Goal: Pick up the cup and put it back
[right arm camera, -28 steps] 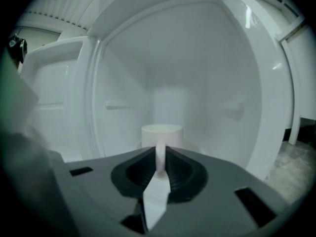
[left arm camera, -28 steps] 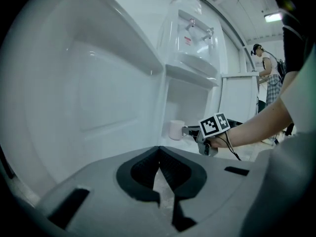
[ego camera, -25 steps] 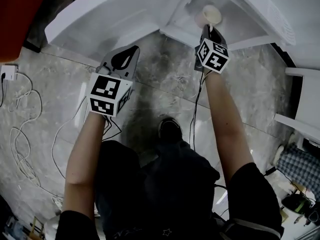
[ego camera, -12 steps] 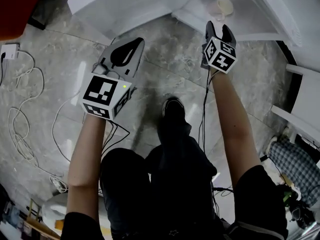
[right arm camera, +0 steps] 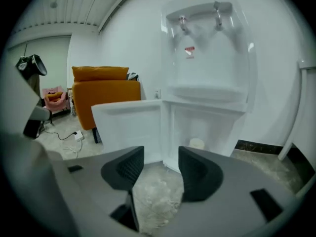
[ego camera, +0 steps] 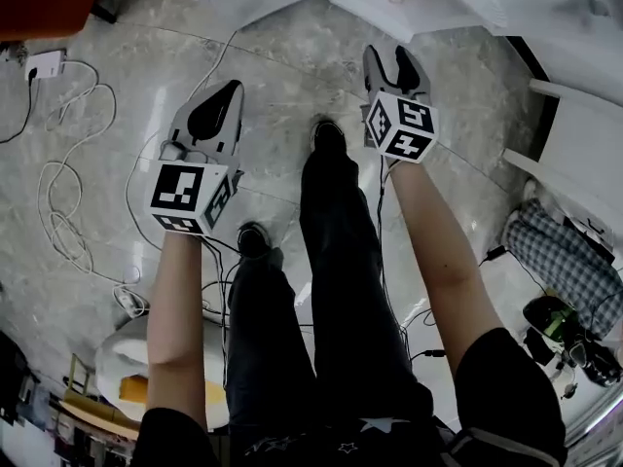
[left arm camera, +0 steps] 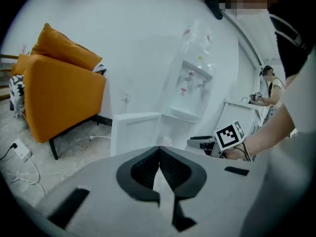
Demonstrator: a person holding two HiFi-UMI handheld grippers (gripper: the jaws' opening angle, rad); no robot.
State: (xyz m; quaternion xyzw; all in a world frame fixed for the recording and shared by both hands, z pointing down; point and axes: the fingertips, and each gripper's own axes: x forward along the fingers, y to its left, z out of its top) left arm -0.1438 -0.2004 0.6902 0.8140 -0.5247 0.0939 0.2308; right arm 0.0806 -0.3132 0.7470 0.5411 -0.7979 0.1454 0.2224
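Cup (right arm camera: 196, 143) in the far cabinet (right arm camera: 207, 125), we should withdraw straight: right gripper (right arm camera: 160, 164) jaws empty and closing, left gripper (left arm camera: 159, 151) jaws pressed together.

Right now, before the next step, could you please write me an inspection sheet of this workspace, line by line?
Surface: grey marble floor; no table in view.
Job's things: cup stands upright inside the open lower cabinet of the water dispenser; no gripper holds it.
Clutter: checked cloth at the right.
Grippers: left gripper shut, empty; right gripper has its jaws apart and closing, nothing between them, short of the cup.
Cables: white cables and power strip on the floor at the left; black cable runs from the right gripper.
Surroundings: orange armchair; another person in the background.
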